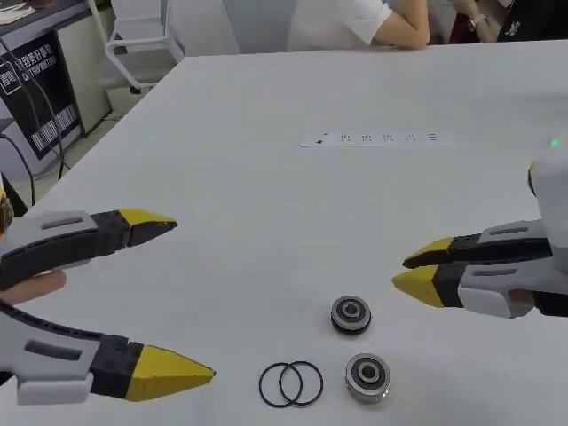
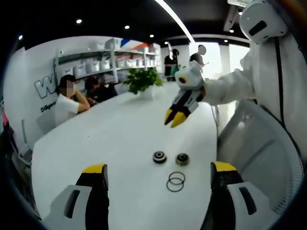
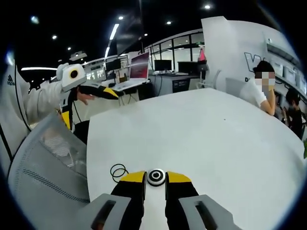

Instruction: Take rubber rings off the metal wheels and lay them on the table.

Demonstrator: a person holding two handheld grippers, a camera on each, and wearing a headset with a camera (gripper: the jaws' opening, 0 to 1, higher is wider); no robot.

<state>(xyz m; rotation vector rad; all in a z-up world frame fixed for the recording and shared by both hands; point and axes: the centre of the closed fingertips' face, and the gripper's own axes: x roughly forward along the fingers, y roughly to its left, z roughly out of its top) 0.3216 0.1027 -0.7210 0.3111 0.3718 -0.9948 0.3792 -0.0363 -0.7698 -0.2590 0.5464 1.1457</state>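
Lying flat near the tabletop's (image 1: 266,177) edge on the wearer's side are two small metal wheels and two thin black rubber rings (image 1: 290,383). The rings overlap each other like linked hoops. One wheel (image 1: 351,314) has a black band round its rim and a pale hub. The other wheel (image 1: 367,376), just beside it and nearer the edge, is bare silvery metal with a dark centre. The rings rest just beside this second wheel without touching it. The head view gives the clearest look at the wheels' surfaces, though the tabletop's near edge lies outside it. The left gripper view takes in that edge, with a white chair beside it and people seated at the far end. The right gripper view shows one wheel just beyond its jaw tips, in line with the narrow gap between them, and the rings off to one side. The left claw (image 1: 177,297) has its jaws spread wide and holds nothing, and the wheels and rings sit ahead of it, well apart from its tips. The right claw (image 1: 404,272) has its jaws drawn nearly together around nothing, near the black-banded wheel but not touching it.
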